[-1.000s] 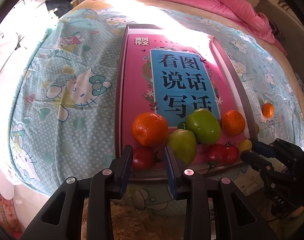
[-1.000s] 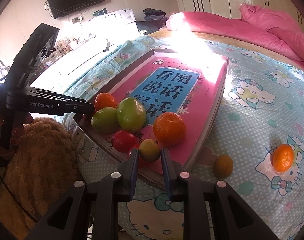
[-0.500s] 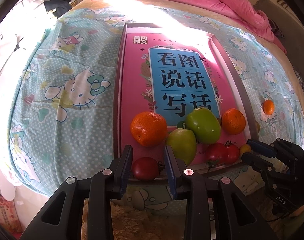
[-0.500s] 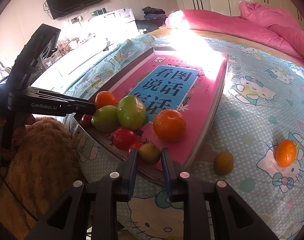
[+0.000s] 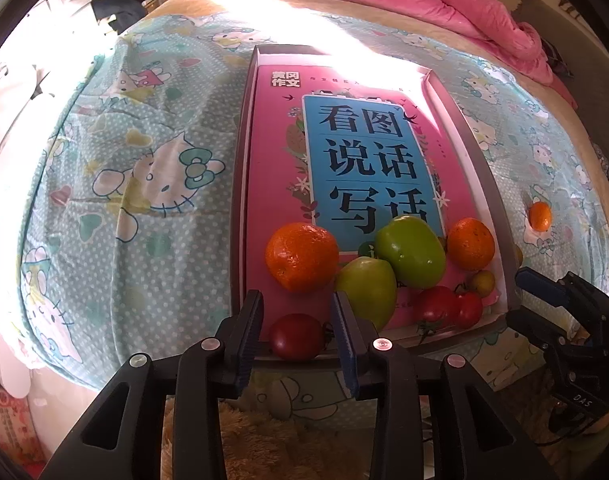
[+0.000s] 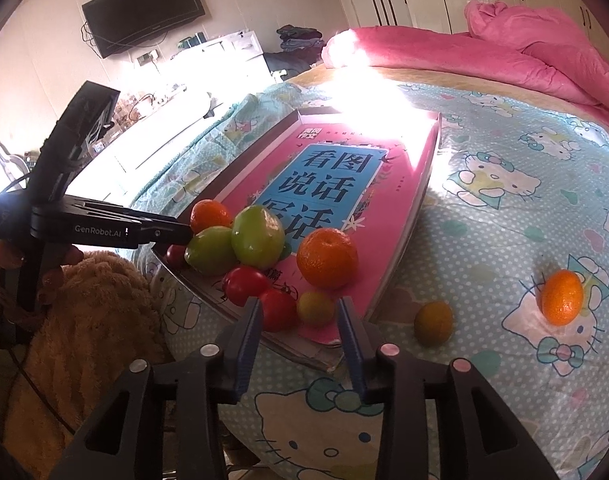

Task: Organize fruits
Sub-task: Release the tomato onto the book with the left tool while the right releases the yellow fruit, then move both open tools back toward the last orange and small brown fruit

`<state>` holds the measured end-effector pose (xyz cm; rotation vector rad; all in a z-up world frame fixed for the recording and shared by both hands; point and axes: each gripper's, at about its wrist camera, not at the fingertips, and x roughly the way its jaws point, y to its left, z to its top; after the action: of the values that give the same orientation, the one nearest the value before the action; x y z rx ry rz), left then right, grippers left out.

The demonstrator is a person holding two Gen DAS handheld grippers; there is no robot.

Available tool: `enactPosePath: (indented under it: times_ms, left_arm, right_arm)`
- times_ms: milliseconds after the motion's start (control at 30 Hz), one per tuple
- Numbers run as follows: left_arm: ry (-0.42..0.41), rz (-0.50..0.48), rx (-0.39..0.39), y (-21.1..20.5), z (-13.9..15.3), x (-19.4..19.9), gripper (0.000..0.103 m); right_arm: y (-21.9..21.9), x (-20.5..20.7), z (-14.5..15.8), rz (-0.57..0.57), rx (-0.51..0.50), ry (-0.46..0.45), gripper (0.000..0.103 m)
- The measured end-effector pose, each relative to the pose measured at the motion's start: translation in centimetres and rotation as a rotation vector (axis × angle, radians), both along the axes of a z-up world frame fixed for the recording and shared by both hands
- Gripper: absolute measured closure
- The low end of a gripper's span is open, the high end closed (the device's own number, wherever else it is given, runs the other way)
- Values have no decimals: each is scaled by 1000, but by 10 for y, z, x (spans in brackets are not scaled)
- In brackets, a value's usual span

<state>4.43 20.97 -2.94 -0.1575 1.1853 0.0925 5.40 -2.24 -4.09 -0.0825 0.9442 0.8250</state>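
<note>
A pink box lid point(image 5: 264, 184) serves as a tray on the bed. Fruit is heaped at its near end: two oranges point(image 5: 301, 256), two green apples point(image 5: 410, 250), red tomatoes point(image 5: 444, 306) and a small yellow-green fruit point(image 6: 315, 307). My left gripper point(image 5: 297, 322) is open, its fingers on either side of a red tomato point(image 5: 296, 336) at the tray's edge, with gaps on both sides. My right gripper point(image 6: 298, 322) is open, just short of the small yellow-green fruit and a tomato point(image 6: 278, 309). A small orange point(image 6: 562, 297) and an olive-green fruit point(image 6: 433, 323) lie loose on the sheet.
The bed has a Hello Kitty sheet point(image 5: 124, 184) and a pink quilt point(image 6: 504, 52) at the far end. A furry brown sleeve point(image 6: 88, 312) sits below the left gripper. A TV point(image 6: 144, 12) and white cabinet stand by the wall.
Both grippers have drawn back a little from the tray. The right gripper's jaws have opened wider, away from the small yellow-green fruit. The tomato now sits lower between the left fingers.
</note>
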Motion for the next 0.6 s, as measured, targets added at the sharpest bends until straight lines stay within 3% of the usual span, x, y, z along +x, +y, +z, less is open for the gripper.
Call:
enactPosePath:
  times_ms: [233,367,600]
  left_arm:
    - [-7,7,-4,1,3,-1,53]
    - [-20,0,6,-2,7,-2,50]
    - [-53,-27,-9,-15,22,-3,40]
  right_arm:
    - [-7,1,5,-22,17,-9,60]
    - [-13,-1,11,-36,36,-28,51]
    - [-26,-1,24,-63,53,-68,50]
